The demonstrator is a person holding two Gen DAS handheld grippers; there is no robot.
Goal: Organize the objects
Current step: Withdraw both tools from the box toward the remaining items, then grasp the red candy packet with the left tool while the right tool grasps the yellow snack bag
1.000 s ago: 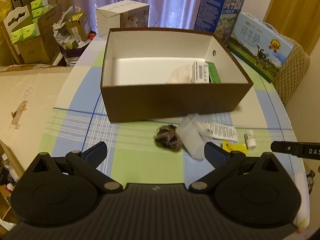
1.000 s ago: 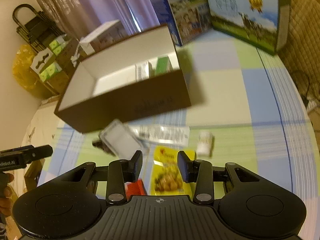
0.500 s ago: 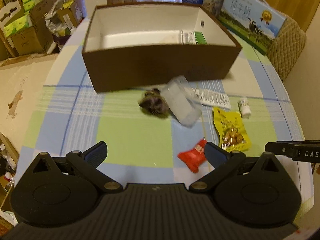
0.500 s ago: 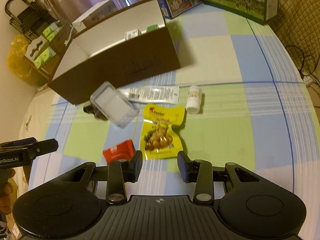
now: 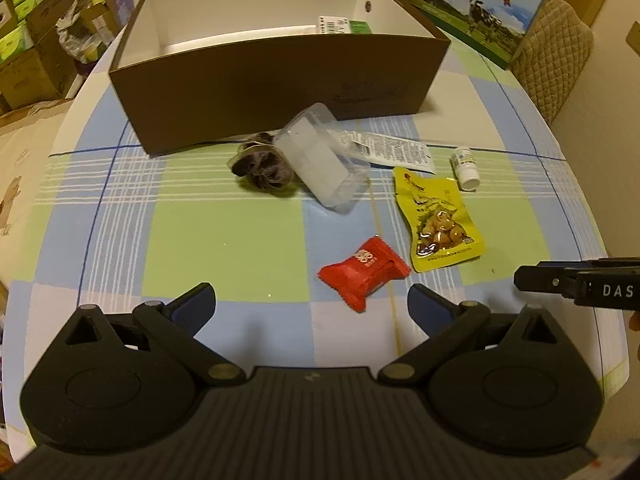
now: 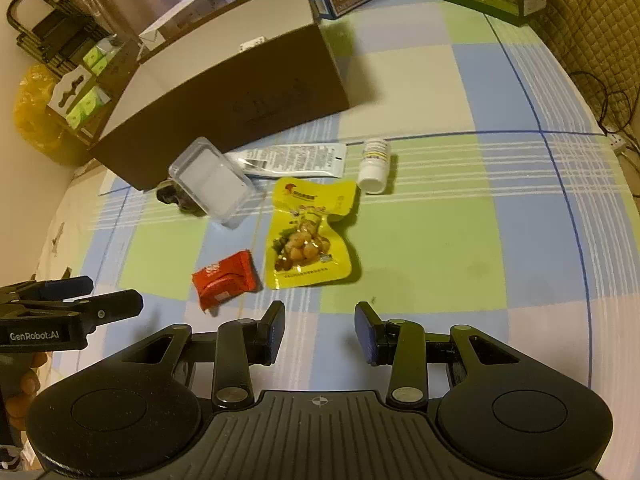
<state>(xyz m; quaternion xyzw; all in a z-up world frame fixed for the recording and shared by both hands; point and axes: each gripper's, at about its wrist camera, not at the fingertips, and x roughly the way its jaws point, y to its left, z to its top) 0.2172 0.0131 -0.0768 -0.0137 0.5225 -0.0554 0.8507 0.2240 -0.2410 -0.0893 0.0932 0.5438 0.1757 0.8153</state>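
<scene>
Left wrist view: the brown box (image 5: 280,80) was seen in the upper half of the frame, with only a white and green packet (image 5: 344,25) visible inside, at its far right corner. Six loose things were left outside on the checked tabletop (image 5: 200,232). A dark bundle (image 5: 264,164), a clear plastic case (image 5: 320,160) and a flat white sachet (image 5: 394,150) were placed just in front of the box wall, the case lying partly over the bundle and the sachet. A small white bottle (image 5: 464,166) was laid on its side at right of centre. Nearer the camera, a yellow snack pouch (image 5: 438,220) and a red candy wrapper (image 5: 364,274) were set just beside each other.

The task was judged barely begun: little was boxed and most was left to be moved.

The left gripper (image 5: 312,308) was held spread wide and empty above the tabletop, the red wrapper just beyond it. In the right wrist view, the right gripper (image 6: 320,330) was seen narrowly parted, nothing pinched, below the yellow pouch.
</scene>
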